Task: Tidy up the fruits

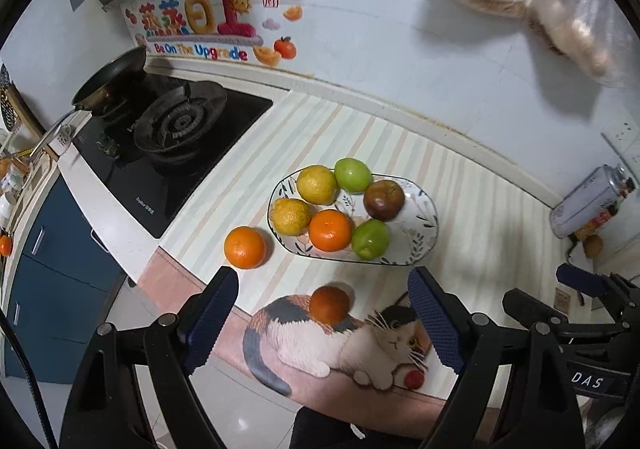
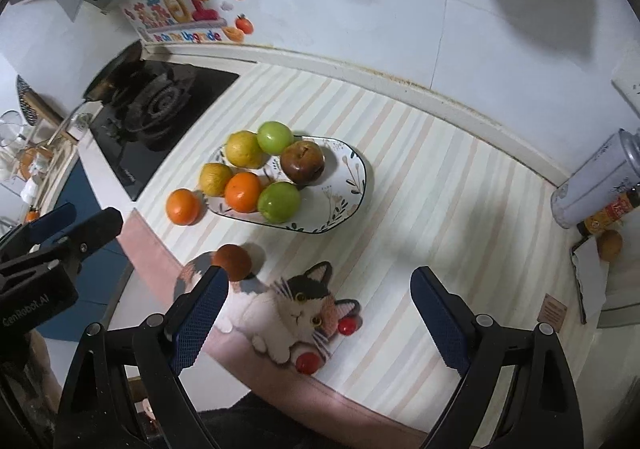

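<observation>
Both my left tongs [image 1: 322, 313] and right tongs [image 2: 320, 313] hang apart and empty. The dark orange [image 1: 330, 304] sits on the cat mat [image 1: 360, 345], between my left fingers. Beyond it, the oval plate [image 1: 420, 217] of fruit runs lengthwise left to right, with a bright orange [image 1: 245, 247] just off its left end.

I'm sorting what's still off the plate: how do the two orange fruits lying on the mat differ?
The bright orange lies on the striped part of the mat, close beside the plate's left end; the darker orange lies nearer the camera on the cat picture, well apart from the plate. The bright orange is vivid and evenly lit; the darker orange looks duller and reddish-brown. Both are round, similar in size, off the plate and not held.
</observation>
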`<move>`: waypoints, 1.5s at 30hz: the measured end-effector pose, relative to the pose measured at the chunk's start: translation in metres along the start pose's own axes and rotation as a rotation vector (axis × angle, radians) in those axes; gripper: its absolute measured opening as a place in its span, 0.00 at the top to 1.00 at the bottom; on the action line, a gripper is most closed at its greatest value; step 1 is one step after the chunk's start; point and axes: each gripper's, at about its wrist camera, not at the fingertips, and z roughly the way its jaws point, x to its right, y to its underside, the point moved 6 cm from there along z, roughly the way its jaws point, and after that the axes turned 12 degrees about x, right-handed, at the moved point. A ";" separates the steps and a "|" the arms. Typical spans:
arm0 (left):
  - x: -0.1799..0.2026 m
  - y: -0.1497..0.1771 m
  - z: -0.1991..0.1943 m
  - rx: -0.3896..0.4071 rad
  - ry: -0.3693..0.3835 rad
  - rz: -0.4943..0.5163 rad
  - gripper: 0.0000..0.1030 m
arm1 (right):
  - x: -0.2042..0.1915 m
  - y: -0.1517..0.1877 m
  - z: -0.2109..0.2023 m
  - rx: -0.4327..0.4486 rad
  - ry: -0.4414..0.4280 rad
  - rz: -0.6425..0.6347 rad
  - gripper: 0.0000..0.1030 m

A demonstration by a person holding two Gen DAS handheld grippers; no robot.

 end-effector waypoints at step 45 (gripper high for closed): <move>-0.097 0.025 0.053 -0.105 -0.189 -0.067 0.00 | -0.055 0.037 0.118 -0.190 -0.142 0.109 0.08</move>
